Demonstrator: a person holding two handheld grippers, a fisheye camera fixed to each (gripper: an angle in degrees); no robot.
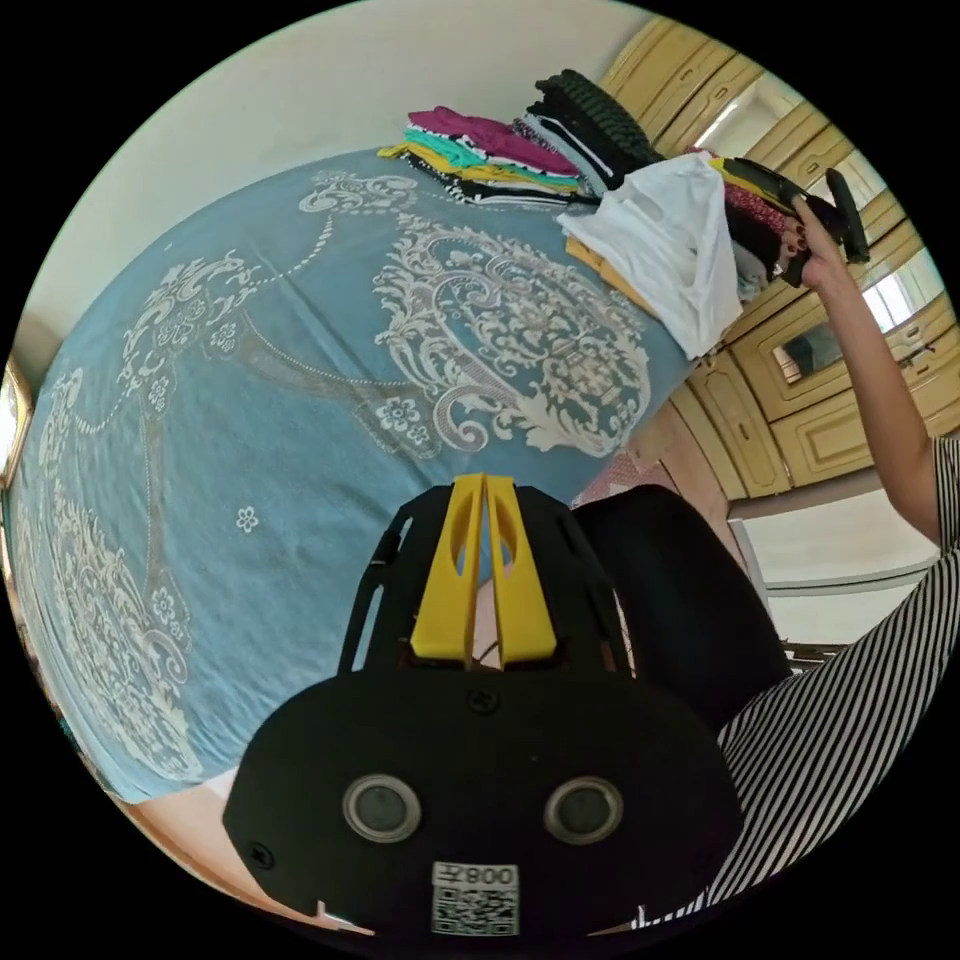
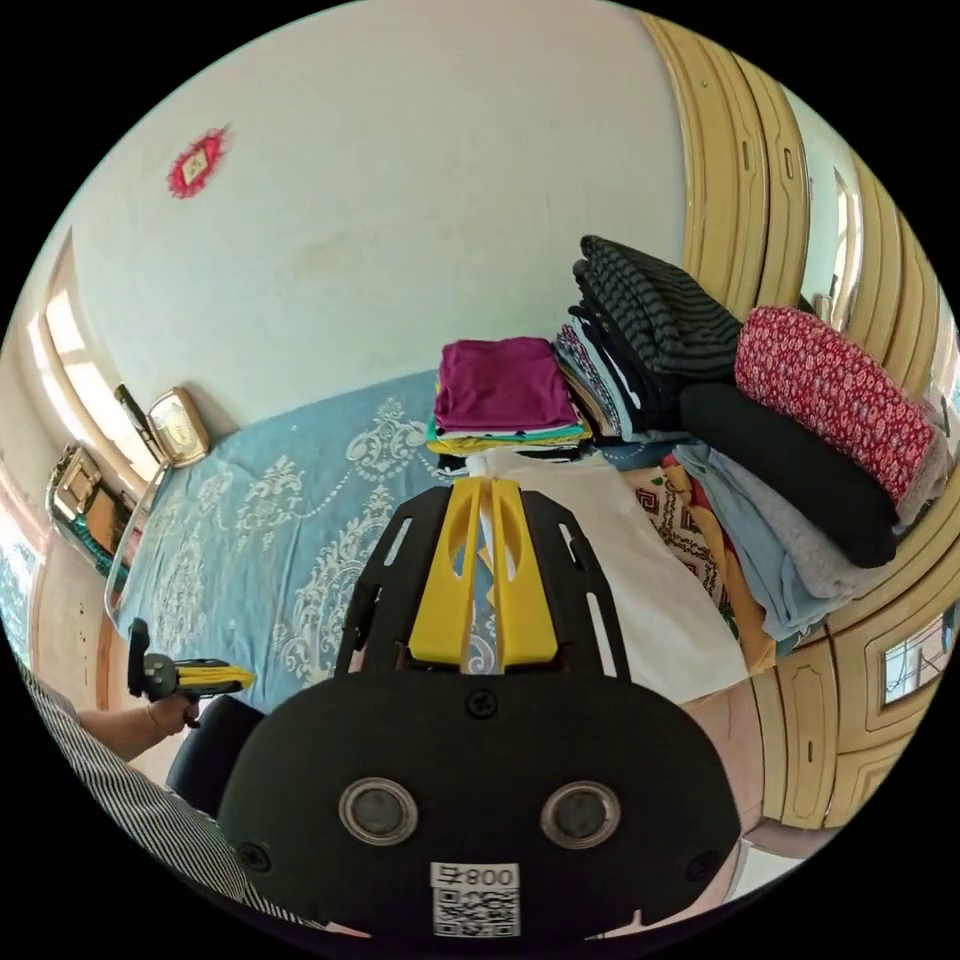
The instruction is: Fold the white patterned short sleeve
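Left gripper view: the left yellow plastic tongs (image 1: 484, 490) are closed with nothing between them, above the blue bedspread with cream scrollwork (image 1: 250, 400). Beyond it, stacks of folded clothes (image 1: 500, 150) line the far edge. The soft white short-sleeve garment (image 1: 665, 240) hangs from the right tongs (image 1: 740, 175), though their grip is unclear. Yellow panelled wardrobe doors (image 1: 800, 430) stand behind.

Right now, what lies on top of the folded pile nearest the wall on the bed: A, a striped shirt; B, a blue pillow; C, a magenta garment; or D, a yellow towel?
C: the magenta garment tops that pile, above yellow and teal layers, beside the taller dark stack on the blue bedspread.
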